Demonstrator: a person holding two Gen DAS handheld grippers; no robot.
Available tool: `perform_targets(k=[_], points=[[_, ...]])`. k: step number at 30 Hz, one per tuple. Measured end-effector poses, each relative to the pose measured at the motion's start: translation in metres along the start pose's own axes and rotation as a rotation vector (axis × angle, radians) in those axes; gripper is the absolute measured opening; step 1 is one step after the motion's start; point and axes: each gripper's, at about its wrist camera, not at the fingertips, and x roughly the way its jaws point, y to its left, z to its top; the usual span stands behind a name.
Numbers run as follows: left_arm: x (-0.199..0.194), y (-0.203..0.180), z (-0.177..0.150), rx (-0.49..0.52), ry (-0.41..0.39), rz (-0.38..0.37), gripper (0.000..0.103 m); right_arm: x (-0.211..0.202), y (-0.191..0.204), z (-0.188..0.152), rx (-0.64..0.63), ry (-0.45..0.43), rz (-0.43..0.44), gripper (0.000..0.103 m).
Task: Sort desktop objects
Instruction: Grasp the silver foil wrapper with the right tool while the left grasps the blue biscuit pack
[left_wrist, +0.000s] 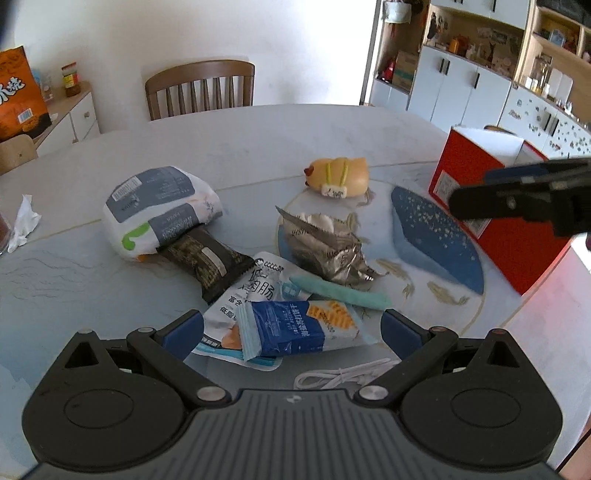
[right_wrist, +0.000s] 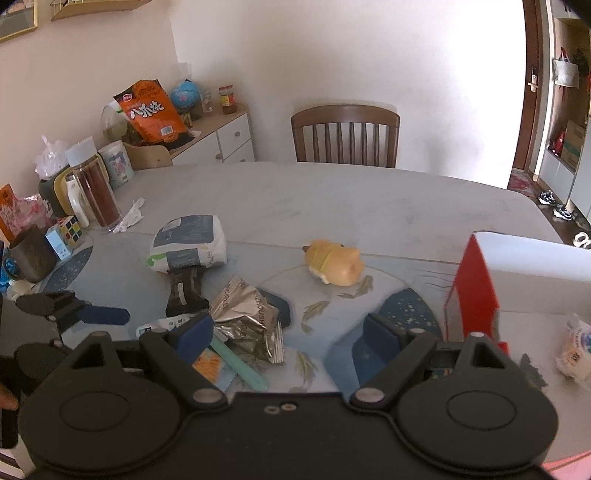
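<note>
My left gripper (left_wrist: 291, 328) is open, its fingers either side of a blue snack packet (left_wrist: 295, 328) lying on a white sausage pouch (left_wrist: 255, 291). Nearby lie a teal toothbrush-like stick (left_wrist: 340, 291), a crumpled silver wrapper (left_wrist: 325, 243), a dark snack bar (left_wrist: 207, 258), a white and grey tissue pack (left_wrist: 159, 210) and a yellow pig toy (left_wrist: 338, 173). My right gripper (right_wrist: 288, 336) is open and empty above the silver wrapper (right_wrist: 251, 321), and it shows at the right edge of the left wrist view (left_wrist: 517, 199). A red box (right_wrist: 476, 291) stands at the right.
A white cable (left_wrist: 340, 374) lies by my left gripper. A jar (right_wrist: 96, 188), a cube puzzle (right_wrist: 70, 229), a dark cup (right_wrist: 31, 254) and crumpled tissue (right_wrist: 131, 216) crowd the table's left side. A wooden chair (right_wrist: 345, 134) stands at the far edge. A small white packet (right_wrist: 574, 354) lies at the right.
</note>
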Motion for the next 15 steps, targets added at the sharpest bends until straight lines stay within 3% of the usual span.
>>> perform_targets(k=[9, 15], points=[[0.022, -0.015, -0.002, 0.018, 0.01, 0.037, 0.102, 0.025, 0.015, 0.005, -0.029, 0.005, 0.007, 0.089], [0.029, -0.03, -0.005, 0.035, -0.007, 0.116, 0.102, 0.04, 0.022, 0.013, -0.041, 0.014, 0.012, 0.089]])
